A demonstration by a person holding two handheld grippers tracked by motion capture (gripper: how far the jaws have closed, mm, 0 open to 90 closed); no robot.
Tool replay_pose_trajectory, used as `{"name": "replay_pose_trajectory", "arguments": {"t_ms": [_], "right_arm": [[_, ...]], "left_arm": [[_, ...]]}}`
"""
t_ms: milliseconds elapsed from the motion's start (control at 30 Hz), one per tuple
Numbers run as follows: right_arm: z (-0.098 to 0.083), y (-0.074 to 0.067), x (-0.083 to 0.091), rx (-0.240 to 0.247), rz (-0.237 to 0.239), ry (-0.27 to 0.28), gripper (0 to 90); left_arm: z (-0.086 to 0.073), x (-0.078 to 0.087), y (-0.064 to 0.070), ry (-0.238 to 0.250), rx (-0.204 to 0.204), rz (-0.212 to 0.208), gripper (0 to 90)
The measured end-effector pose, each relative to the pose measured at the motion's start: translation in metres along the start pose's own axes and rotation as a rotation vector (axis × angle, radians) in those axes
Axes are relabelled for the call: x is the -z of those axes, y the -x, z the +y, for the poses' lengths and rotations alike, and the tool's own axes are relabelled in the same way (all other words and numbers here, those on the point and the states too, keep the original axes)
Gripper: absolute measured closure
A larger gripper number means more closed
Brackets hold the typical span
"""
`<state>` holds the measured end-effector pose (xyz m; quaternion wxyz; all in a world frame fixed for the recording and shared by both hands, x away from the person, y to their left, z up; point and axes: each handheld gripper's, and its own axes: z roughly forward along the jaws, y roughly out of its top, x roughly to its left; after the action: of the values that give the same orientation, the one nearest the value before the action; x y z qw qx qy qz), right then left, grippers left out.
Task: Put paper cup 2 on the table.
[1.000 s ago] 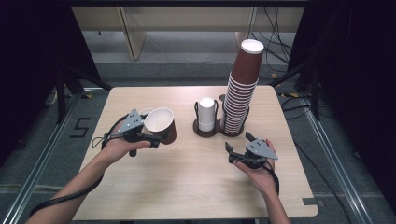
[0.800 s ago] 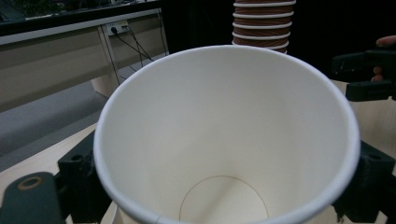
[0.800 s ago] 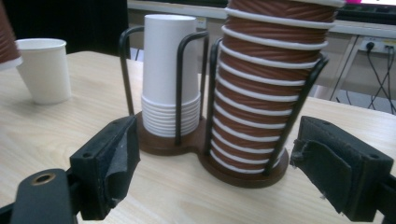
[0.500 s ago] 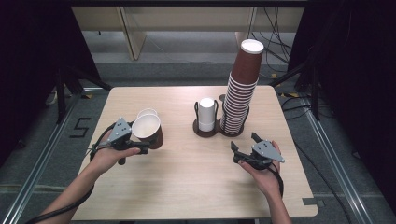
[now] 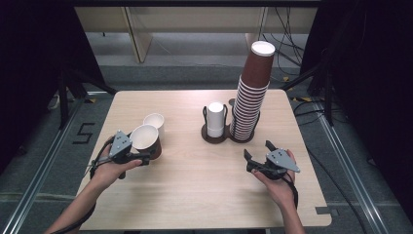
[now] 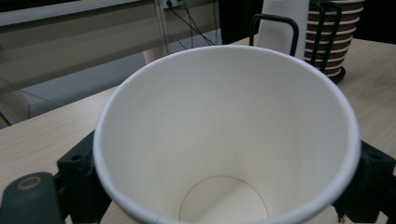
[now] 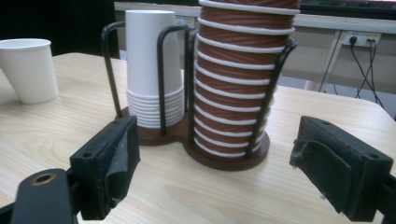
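While my left tongs [image 5: 148,157] pinch the brown paper cup [image 5: 146,140] near the desk's [image 5: 204,195] left edge, I squeeze softly low on its sides. It is light and crushes easily. My right tongs [image 5: 256,150] are spread, holding nothing.

The left gripper [image 5: 146,157] sits low at the table's left, jaws pointing right and clamped on the sides of a cup [image 5: 145,140]; its forearm slants in from the bottom left corner; the right gripper [image 5: 257,152] rests at the table's right, jaws spread wide with nothing between them, pointing up-left; the right hand [image 5: 276,183] grips it from behind.
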<state>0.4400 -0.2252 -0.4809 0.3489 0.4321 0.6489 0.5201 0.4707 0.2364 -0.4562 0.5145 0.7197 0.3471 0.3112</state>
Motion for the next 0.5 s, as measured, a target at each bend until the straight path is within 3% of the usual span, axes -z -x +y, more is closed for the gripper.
{"name": "replay_pose_trajectory", "arguments": {"t_ms": [100,167,267,300,367,433,467,500], "right_arm": [[-0.002,0.001,0.001,-0.026,-0.006,0.000,15.1],[-0.003,0.003,0.000,-0.002,-0.012,0.011,15.1],[-0.004,0.003,0.002,-0.018,-0.013,0.009,15.1],[-0.005,0.005,0.003,0.000,-0.019,0.012,15.1],[-0.006,0.005,0.006,-0.022,-0.025,0.004,15.1],[-0.006,0.008,0.008,-0.008,-0.037,0.017,15.1],[-0.006,0.007,0.008,-0.038,-0.028,0.019,15.1],[-0.006,0.010,0.008,-0.024,-0.023,0.021,15.1]], "left_arm": [[-0.005,-0.001,0.000,0.002,0.007,0.011,11.1],[-0.008,0.000,0.000,-0.009,0.015,0.021,11.1],[-0.011,-0.002,-0.001,0.006,0.027,0.024,11.1],[-0.011,-0.001,-0.002,-0.007,0.028,0.031,11.1],[-0.013,-0.002,-0.003,-0.008,0.038,0.040,11.0],[-0.015,-0.003,-0.005,-0.016,0.039,0.048,11.1],[-0.016,-0.004,-0.005,-0.016,0.038,0.057,11.0],[-0.017,-0.004,-0.005,-0.016,0.034,0.061,11.0]]}}
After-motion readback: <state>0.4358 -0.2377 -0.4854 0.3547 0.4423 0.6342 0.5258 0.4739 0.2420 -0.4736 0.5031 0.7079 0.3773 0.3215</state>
